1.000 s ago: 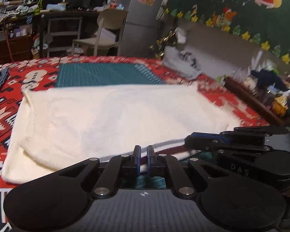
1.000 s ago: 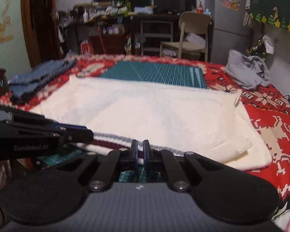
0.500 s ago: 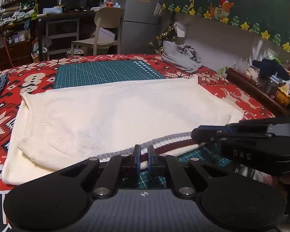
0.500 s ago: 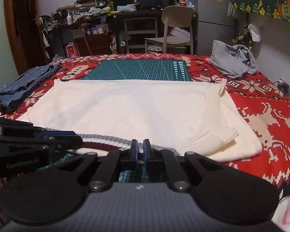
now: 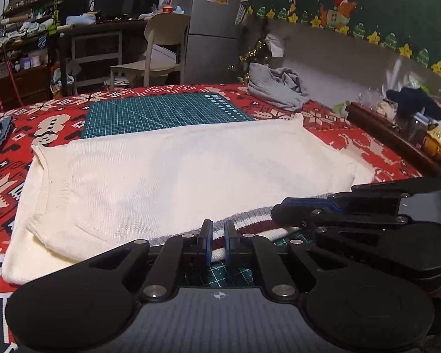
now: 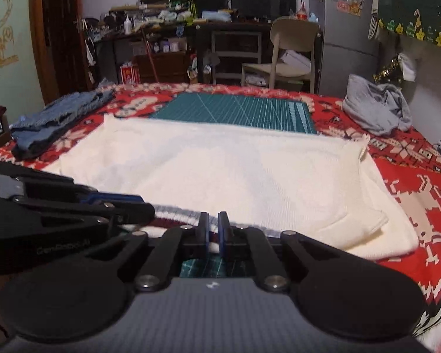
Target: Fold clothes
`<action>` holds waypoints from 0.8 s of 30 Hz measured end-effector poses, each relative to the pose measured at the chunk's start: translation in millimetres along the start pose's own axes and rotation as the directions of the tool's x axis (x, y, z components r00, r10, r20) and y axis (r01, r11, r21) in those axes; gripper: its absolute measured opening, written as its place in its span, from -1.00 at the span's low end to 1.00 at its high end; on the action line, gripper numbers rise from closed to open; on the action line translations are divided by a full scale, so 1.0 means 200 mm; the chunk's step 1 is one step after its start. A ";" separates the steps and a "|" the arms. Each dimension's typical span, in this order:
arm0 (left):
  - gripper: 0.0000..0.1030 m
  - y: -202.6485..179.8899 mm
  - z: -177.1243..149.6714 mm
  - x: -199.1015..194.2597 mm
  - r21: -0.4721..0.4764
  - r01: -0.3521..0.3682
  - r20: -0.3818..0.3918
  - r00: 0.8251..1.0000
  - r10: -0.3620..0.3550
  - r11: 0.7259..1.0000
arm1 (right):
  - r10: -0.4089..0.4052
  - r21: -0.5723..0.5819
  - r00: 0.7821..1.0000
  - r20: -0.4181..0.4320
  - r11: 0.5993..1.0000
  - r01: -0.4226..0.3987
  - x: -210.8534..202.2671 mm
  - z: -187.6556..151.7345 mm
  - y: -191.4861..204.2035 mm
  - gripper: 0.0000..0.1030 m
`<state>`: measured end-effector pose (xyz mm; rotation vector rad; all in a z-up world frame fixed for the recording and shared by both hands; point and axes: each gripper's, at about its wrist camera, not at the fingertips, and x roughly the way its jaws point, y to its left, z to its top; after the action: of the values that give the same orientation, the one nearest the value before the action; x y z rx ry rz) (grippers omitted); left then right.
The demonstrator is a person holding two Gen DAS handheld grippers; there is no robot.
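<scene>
the cream knitted sweater lies flat across the middle of both frames on the red patterned tablecloth, partly over the green gridded cutting mat, its side parts turned inward and its grey-and-maroon striped hem at the lower centre. the left gripper and the right gripper sit side by side at that hem, each nearly clenched with a narrow gap — whether they pinch the knit i cannot tell. if the hold is shallow, the heavy knit could slip out when lifted, and uneven pulling would skew the fold or drag the tucked sides loose.
</scene>
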<state>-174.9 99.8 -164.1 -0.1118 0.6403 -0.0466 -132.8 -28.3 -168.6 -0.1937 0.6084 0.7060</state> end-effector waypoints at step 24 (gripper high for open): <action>-0.86 0.16 0.23 0.20 -0.181 -0.004 0.028 1.000 0.009 0.983 | -0.015 0.039 0.999 0.049 0.999 0.014 0.24 0.24 -0.06 -0.86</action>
<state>-115.0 132.3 -154.0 -0.2861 0.6157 0.0195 -73.5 6.5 -158.4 -0.1447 0.5727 0.6827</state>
